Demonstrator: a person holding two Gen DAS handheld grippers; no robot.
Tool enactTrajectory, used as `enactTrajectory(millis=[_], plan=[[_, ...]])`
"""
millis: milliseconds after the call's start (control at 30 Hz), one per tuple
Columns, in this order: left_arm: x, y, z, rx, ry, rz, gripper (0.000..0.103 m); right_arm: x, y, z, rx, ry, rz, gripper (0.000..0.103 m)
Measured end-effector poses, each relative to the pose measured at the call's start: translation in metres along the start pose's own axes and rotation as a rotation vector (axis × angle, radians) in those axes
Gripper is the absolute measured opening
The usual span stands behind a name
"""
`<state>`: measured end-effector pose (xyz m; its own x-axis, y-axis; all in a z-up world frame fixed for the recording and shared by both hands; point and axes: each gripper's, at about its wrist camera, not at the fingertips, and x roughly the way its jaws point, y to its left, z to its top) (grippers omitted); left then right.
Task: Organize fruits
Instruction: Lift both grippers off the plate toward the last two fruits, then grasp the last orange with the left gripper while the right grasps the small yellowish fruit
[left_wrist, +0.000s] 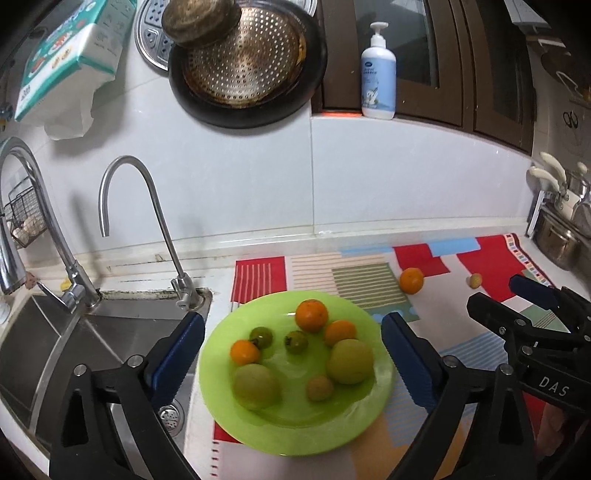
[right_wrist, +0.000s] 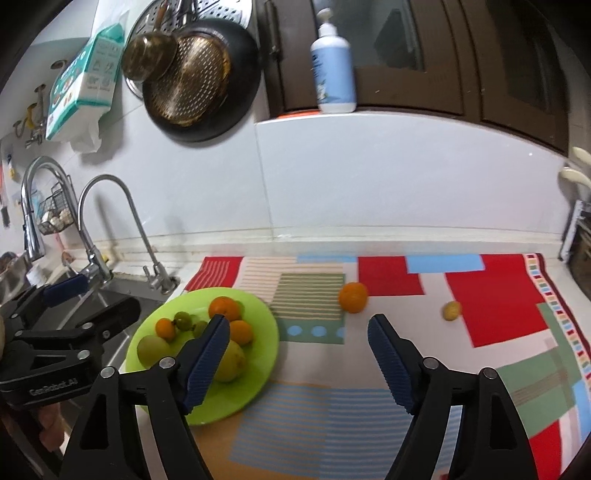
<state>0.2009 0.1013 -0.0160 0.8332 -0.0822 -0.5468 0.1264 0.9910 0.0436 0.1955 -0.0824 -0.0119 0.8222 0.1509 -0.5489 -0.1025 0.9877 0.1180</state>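
Note:
A lime-green plate (left_wrist: 354, 417) (right_wrist: 262, 332) lies on the patterned mat next to the sink. It holds several fruits: oranges (left_wrist: 311, 315), large green fruits (left_wrist: 350, 361) and small green ones (left_wrist: 295, 341). One loose orange (left_wrist: 411, 280) (right_wrist: 353, 297) and a small yellow fruit (left_wrist: 475, 281) (right_wrist: 452, 310) lie on the mat to the right. My left gripper (left_wrist: 293, 354) is open and empty, hovering over the plate. My right gripper (right_wrist: 297, 354) is open and empty, above the mat just short of the loose orange; it also shows in the left wrist view (left_wrist: 517, 295).
A steel sink (left_wrist: 55, 354) with two faucets (left_wrist: 155, 206) lies left of the plate. Pans (left_wrist: 243, 62) and a tissue pack (left_wrist: 70, 55) hang on the wall. A pump bottle (left_wrist: 378, 74) stands on the sill. Steel pots (left_wrist: 561, 236) stand at far right.

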Motion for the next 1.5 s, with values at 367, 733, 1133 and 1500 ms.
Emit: enactTrajectory(millis=[367, 733, 1133, 1500], plan=[[-0.018, -0.044, 0.01, -0.029, -0.04, 0.005, 0.1, -0.032, -0.045, 0.007, 0.013, -0.045, -0.066, 0.079], [-0.005, -0.091, 0.02, -0.024, -0.059, -0.006, 0.1, -0.037, -0.092, 0.013, -0.009, -0.053, -0.075, 0.079], [0.05, -0.129, 0.029, -0.008, -0.006, -0.034, 0.1, 0.0, -0.141, 0.015, 0.013, -0.005, -0.098, 0.079], [0.128, -0.143, 0.029, 0.009, 0.102, -0.067, 0.099, 0.064, -0.172, 0.011, 0.061, 0.089, -0.11, 0.078]])
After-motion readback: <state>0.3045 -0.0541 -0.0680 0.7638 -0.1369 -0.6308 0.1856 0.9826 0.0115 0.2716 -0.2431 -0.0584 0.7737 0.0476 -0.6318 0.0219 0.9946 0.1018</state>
